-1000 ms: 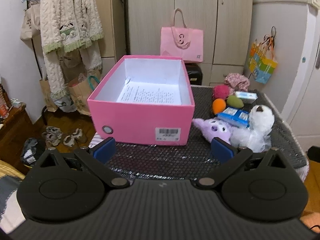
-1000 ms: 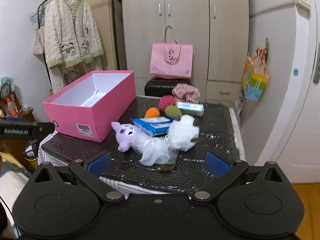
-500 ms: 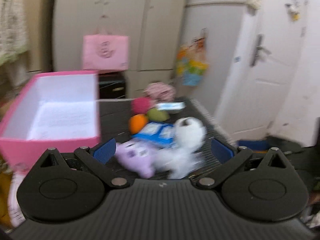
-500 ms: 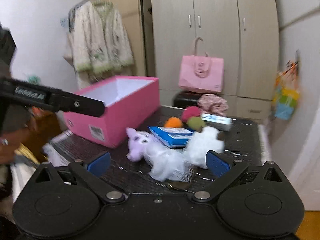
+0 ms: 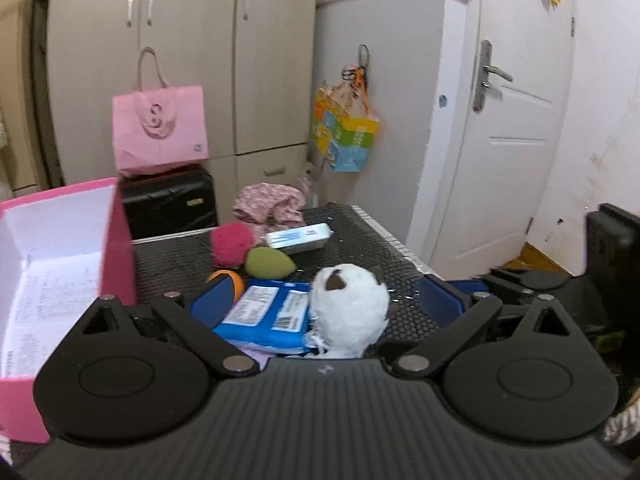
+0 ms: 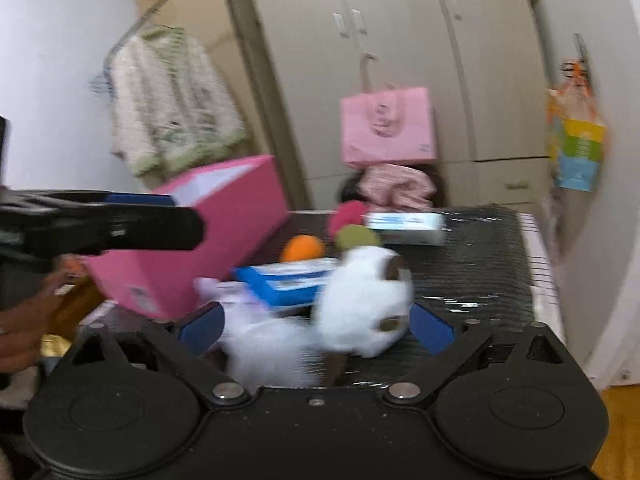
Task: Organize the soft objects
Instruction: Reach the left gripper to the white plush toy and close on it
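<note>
A white plush toy (image 6: 360,304) lies on the black mesh table (image 6: 480,248) with a purple plush (image 6: 216,288) at its left. My right gripper (image 6: 316,328) straddles the white plush; its jaws are closing, and the blue pads stand clear of the fur. My left gripper (image 5: 328,304) is open, with the white plush's head (image 5: 348,312) and a blue packet (image 5: 260,316) between its fingers. An open pink box (image 5: 120,240) stands on the left. A pink pompom (image 5: 232,244), a green egg (image 5: 268,262) and an orange ball (image 5: 228,280) lie behind the packet.
A tissue pack (image 5: 300,236) and a pink cloth (image 5: 272,206) lie at the table's far end. A black case (image 5: 168,200) with a pink bag (image 5: 160,128) stands before the wardrobe. A door (image 5: 500,140) is on the right. A left gripper finger (image 6: 120,224) crosses the right wrist view.
The left view has swung right, from the pink box to the toys. Both grippers have closed in on the white plush, which now sits between the right gripper's fingers.
</note>
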Motion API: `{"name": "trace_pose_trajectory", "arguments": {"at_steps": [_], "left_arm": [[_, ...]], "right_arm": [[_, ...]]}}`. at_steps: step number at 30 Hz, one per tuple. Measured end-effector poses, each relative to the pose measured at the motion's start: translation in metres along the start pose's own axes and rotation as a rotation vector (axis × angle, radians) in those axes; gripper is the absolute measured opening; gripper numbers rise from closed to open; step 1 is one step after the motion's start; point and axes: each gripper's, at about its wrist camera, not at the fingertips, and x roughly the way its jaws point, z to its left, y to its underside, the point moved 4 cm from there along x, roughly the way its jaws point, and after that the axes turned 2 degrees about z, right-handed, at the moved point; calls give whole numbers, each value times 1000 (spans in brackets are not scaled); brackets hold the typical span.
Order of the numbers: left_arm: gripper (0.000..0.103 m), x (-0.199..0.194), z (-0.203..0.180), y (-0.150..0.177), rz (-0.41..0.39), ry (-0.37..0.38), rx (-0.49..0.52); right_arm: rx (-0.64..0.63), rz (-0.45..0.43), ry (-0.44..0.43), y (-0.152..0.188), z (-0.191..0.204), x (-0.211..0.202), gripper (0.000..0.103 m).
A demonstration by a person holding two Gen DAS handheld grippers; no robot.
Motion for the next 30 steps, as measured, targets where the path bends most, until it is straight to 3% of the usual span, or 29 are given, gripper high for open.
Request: {"name": "trace_pose_trajectory", "arguments": {"at_steps": [10, 15, 20, 25, 30], "left_arm": [[89, 75, 0, 0, 118, 80, -29], [78, 116, 17, 4, 248, 139, -183], [65, 121, 16, 10, 296, 153, -188], [59, 115, 10, 6, 305, 155, -161], [59, 98, 1, -6, 249, 145, -125]], "right_arm": [[100, 77, 20, 9, -36, 49, 93], [180, 62, -41, 7, -40, 55, 83], [172, 86, -62, 9, -32, 62, 67], [115, 61, -26, 8, -23, 58, 63], [51, 23, 14, -6, -12, 44, 63]]}}
